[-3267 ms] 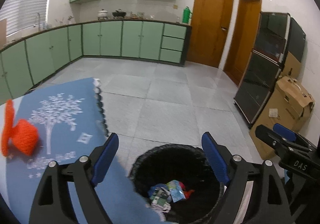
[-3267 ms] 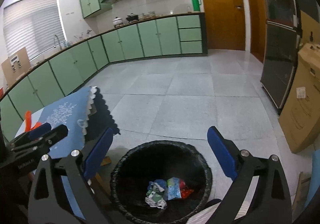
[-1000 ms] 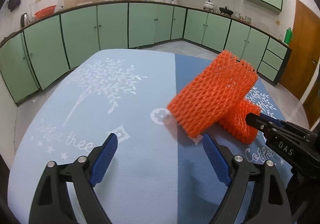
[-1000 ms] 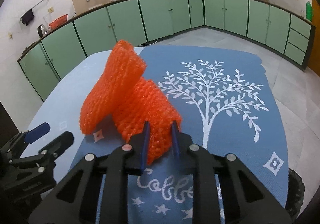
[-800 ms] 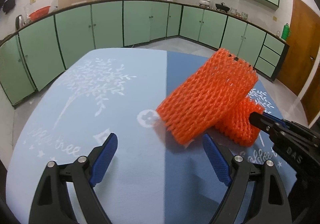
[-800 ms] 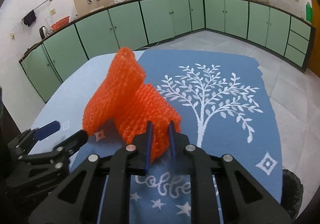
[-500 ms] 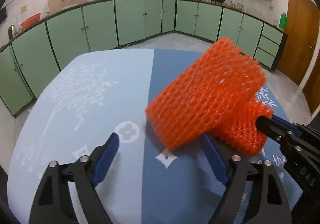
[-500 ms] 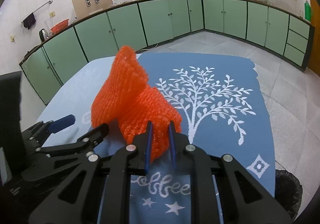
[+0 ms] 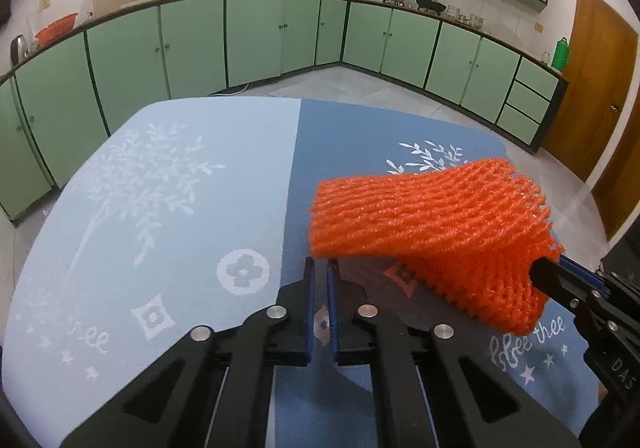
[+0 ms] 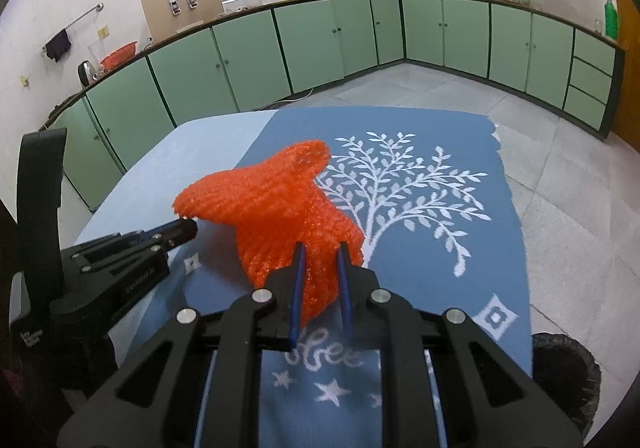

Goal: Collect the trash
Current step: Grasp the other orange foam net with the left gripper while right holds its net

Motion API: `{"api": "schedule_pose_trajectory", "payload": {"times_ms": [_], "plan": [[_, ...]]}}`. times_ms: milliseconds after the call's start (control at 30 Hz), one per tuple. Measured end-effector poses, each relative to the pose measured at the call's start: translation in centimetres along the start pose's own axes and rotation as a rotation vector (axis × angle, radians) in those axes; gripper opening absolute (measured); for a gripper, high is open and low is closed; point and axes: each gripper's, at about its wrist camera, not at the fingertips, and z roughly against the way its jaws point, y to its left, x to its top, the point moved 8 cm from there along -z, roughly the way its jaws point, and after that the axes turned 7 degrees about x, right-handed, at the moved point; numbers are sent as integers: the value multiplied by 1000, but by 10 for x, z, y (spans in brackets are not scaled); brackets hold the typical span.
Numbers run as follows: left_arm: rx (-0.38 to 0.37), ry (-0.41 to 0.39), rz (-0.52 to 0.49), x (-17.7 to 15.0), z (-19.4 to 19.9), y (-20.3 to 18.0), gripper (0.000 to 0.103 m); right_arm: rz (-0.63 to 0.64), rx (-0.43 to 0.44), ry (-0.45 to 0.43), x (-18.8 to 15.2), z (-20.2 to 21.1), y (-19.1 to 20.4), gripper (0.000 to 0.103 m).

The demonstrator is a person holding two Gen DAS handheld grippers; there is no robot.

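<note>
A: Biggest first, quick. What's under the tools?

B: The table (image 9: 160, 208), covered by a two-tone blue tablecloth (image 10: 440, 248) with white trees. It fills the space ahead of and below both tools. Green kitchen cabinets (image 9: 260, 40) run round the far side, well beyond the tips.

A: Bin?

B: A black trash bin (image 10: 560, 368) on the floor, low and to the right of the right tool, past the table edge. Only part of it shows.

A: The trash?

B: An orange foam net (image 9: 432, 220), bunched and raised off the cloth. It's ahead and to the right of the left tool and straight ahead of the right tool.

A: Right tool (image 10: 320, 272)?

B: Tilted down toward the table and clenched on the net's near end, with orange mesh squeezed between the blue pads.

A: Left tool (image 9: 320, 268)?

B: Also angled down at the table. In the right wrist view it comes in from the left, pointing at the net. Its jaws have just been closing and are now pressed nearly together. The net's loose edge sits right at the tips. Can't tell if any mesh is caught between them.

A: Any hands?

B: None visible, only the black tool bodies.
</note>
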Motion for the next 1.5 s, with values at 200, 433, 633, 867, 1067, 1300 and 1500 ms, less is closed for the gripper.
{"api": "schedule_pose_trajectory", "payload": {"times_ms": [200, 433, 633, 867, 1067, 1300, 1500], "plan": [[7, 2, 9, -4, 3, 4, 6, -32, -45, -2, -5, 16, -18, 14], [-11, 32, 25, -12, 7, 2, 7, -74, -91, 6, -20, 31, -44, 14], [-34, 15, -25, -11, 9, -22, 45, -82, -88, 12, -25, 32, -51, 14], [-38, -8, -103, 0, 1, -56, 61, -76, -76, 19, -22, 29, -54, 14], [-63, -23, -184, 10, -11, -81, 70, -81, -70, 20, -19, 27, -60, 14], [-116, 6, -215, 14, -26, -99, 21, -81, -63, 23, -18, 26, -59, 14], [-146, 7, -125, 16, -25, -87, 4, -91, -63, 12, -17, 30, -60, 14]]}}
